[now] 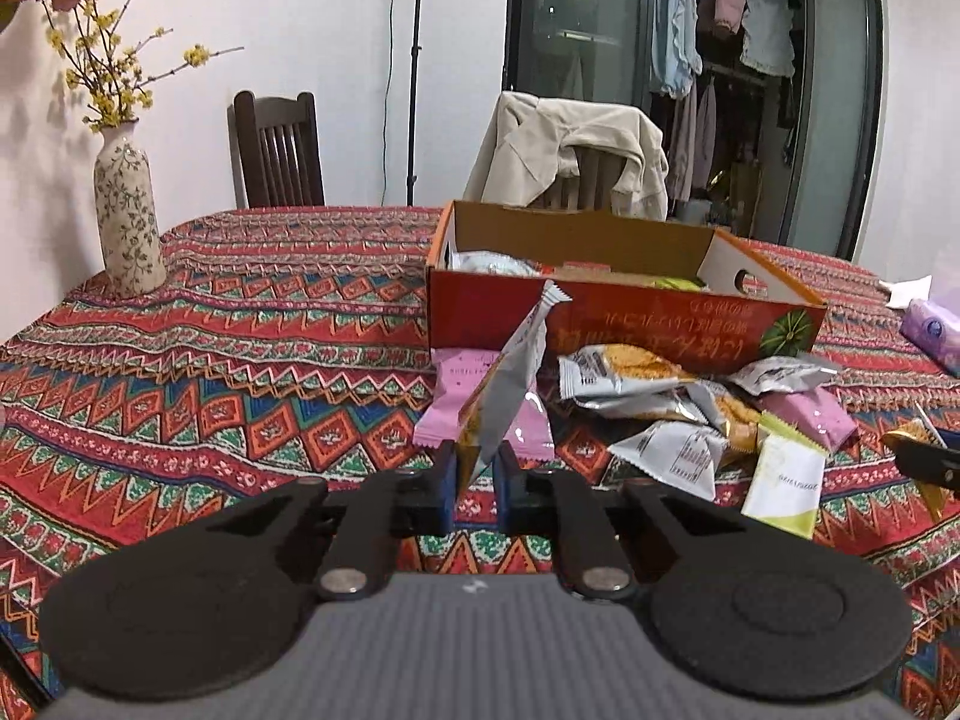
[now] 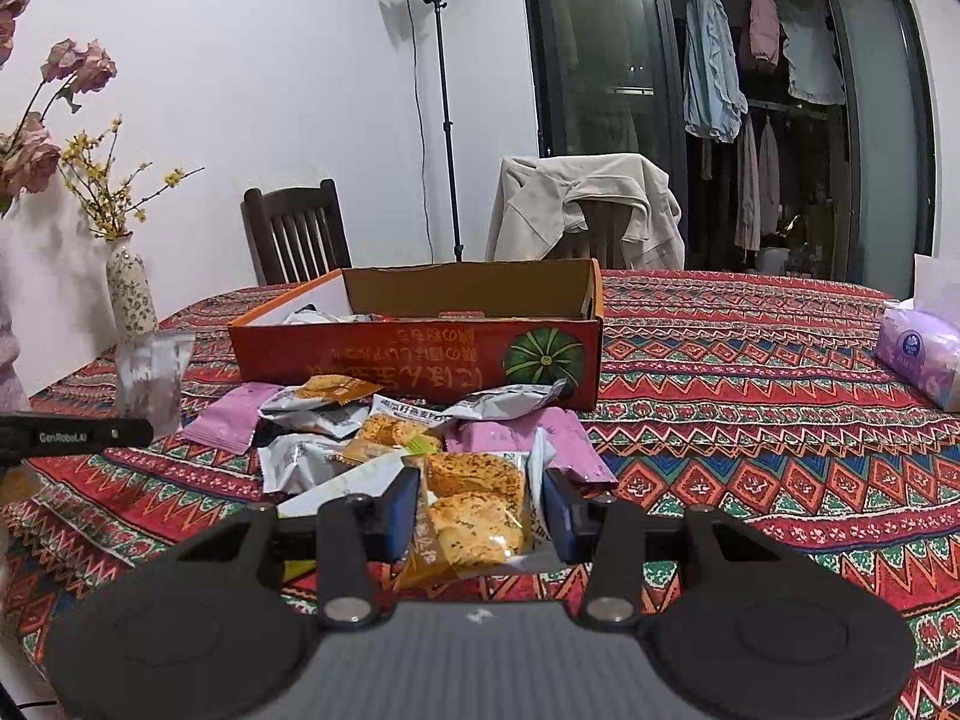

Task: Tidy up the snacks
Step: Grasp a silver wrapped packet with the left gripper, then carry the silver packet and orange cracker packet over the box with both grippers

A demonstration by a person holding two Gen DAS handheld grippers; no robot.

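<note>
The left claw (image 1: 474, 468) is closed on the bottom corner of a silver snack packet (image 1: 510, 378), which stands up tilted from its pads with its crimped top end leaning toward the box. The right claw (image 2: 480, 510) grips a clear packet of golden crackers (image 2: 474, 510) between its blue pads, held just above the worktop (image 2: 750, 420).

Beyond both claws lies the heap of loose snacks (image 2: 384, 432): silver, pink and pale green packets, scattered on the patterned cloth right against the near wall of the orange cardboard box (image 2: 420, 354). A few packets already lie inside the box.

This looks like the carrying step: each claw has picked a packet, and neither is yet over the box. The next move probably calls for raising each packet clear of the near wall, bringing it over the open top, and letting go there. The thin corner hold on the left could slip if swung fast.
</note>
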